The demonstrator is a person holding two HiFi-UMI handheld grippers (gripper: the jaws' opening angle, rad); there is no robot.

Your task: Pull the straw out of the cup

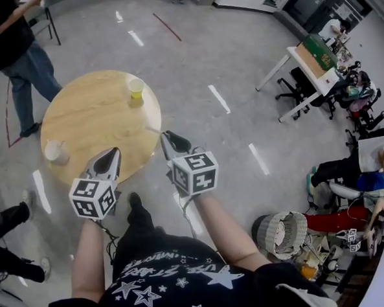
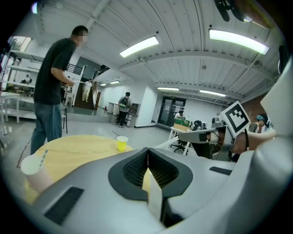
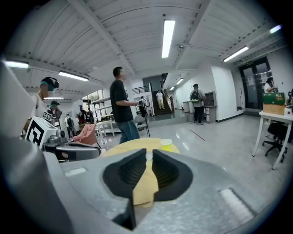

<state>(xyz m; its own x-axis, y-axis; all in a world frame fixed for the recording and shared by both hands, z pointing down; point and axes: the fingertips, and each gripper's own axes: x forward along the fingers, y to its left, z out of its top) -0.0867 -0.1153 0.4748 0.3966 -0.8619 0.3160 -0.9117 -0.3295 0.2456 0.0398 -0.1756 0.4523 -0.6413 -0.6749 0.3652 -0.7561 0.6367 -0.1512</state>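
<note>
A round wooden table (image 1: 93, 123) carries a yellow cup (image 1: 136, 88) at its far edge and a white cup (image 1: 54, 151) at its left edge. A blue-striped straw (image 2: 42, 157) stands in the white cup (image 2: 33, 168). My right gripper (image 1: 167, 137) hovers at the table's near right edge, shut on a thin pale straw (image 1: 153, 130) that pokes out toward the table. Its end shows as a white dot (image 3: 146, 156) between the jaw tips. My left gripper (image 1: 114, 153) is over the near edge, shut and empty, to the right of the white cup.
A person in a black shirt and jeans (image 1: 17, 56) stands beyond the table's far left. Someone's legs (image 1: 8, 226) show at the left. Desks, office chairs and seated people (image 1: 345, 108) fill the right side.
</note>
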